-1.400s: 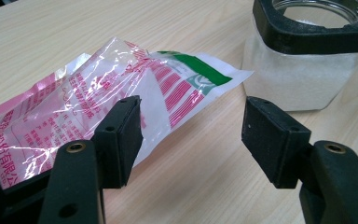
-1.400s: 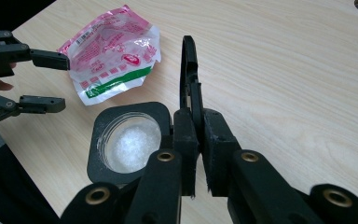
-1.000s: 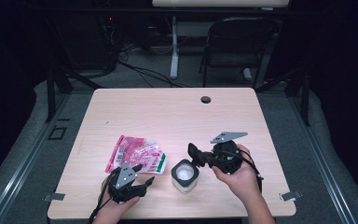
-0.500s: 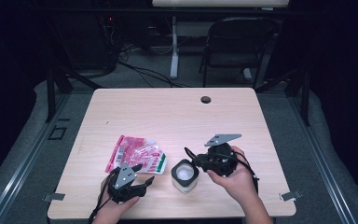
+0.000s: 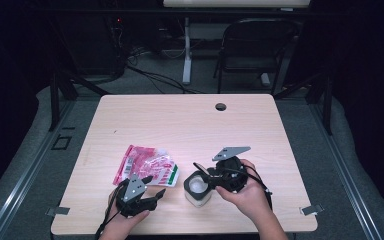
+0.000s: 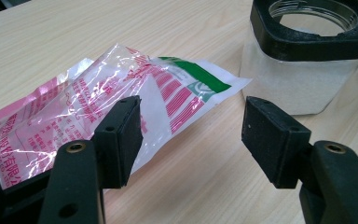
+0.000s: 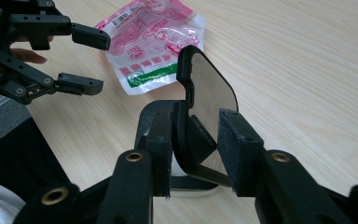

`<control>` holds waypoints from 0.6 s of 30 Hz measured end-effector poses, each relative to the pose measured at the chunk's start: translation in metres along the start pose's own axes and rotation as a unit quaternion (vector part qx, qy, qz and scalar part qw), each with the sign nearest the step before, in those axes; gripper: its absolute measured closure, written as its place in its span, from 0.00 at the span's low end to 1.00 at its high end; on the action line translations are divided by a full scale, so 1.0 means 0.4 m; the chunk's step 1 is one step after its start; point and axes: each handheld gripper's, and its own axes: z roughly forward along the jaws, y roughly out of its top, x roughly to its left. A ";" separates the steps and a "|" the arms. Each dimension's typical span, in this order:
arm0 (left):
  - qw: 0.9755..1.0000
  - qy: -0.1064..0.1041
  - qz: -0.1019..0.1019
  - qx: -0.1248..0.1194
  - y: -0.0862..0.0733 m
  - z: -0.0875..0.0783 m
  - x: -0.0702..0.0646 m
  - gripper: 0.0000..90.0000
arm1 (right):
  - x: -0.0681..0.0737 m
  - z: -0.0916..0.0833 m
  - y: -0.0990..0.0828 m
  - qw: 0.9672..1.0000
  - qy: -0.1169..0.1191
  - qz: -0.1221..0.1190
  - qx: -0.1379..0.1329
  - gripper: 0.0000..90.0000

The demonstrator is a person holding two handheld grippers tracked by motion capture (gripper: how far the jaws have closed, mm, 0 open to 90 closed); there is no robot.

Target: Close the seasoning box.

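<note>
A white-filled jar (image 5: 197, 194) with a black collar (image 6: 307, 39) stands near the table's front edge. Its black flip lid (image 7: 212, 93) stands raised. My right gripper (image 5: 203, 176) reaches over the jar from the right. Its jaws have just been opening, and the lid stands between them (image 7: 198, 140) unpressed. A pink and clear plastic bag (image 5: 142, 165) lies flat to the left of the jar. My left gripper (image 6: 193, 135) hovers open at the bag's green-striped corner (image 6: 200, 79), nothing between its pads. From the right gripper view, the left gripper (image 7: 81, 60) is beside the bag (image 7: 154, 37).
The wooden table (image 5: 180, 120) has a round cable hole (image 5: 220, 106) at its far side. A folding chair (image 5: 252, 45) and cables stand on the floor behind. Both hands work close to the table's front edge.
My right gripper's jaws have spread apart around the jar's raised lid, and the hand shifted slightly toward the jar. The left gripper and the bag stayed put.
</note>
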 end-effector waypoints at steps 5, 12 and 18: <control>1.000 -0.003 0.002 0.000 0.002 0.000 -0.006 0.42 | 0.012 0.008 0.000 1.000 -0.005 -0.009 0.003 0.71; 1.000 -0.005 0.005 -0.001 0.003 0.000 -0.010 0.42 | 0.027 0.017 0.000 1.000 -0.013 -0.020 0.010 0.69; 1.000 -0.005 0.006 -0.003 0.007 -0.003 -0.018 0.42 | 0.044 0.021 0.006 0.999 -0.029 -0.032 0.021 0.69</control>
